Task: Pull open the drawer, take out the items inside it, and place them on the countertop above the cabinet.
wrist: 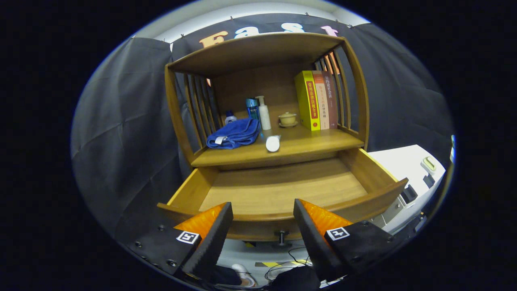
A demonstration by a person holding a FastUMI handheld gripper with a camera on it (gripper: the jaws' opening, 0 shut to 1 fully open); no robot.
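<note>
Fingers [226,220] apart and holding nothing, drawer [282,190] pulled out just ahead, knob [281,234] between them.

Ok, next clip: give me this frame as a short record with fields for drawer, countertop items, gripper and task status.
drawer: drawer pulled open, its visible floor bare
knob: drawer knob on the front panel, between the fingers
countertop items: blue towel, white tube lying down, pump bottle, small cup, upright books
gripper: hand-held gripper open, holding nothing, fingers just in front of the drawer's front edge
task status: drawer open; items lie on the countertop above it
</note>
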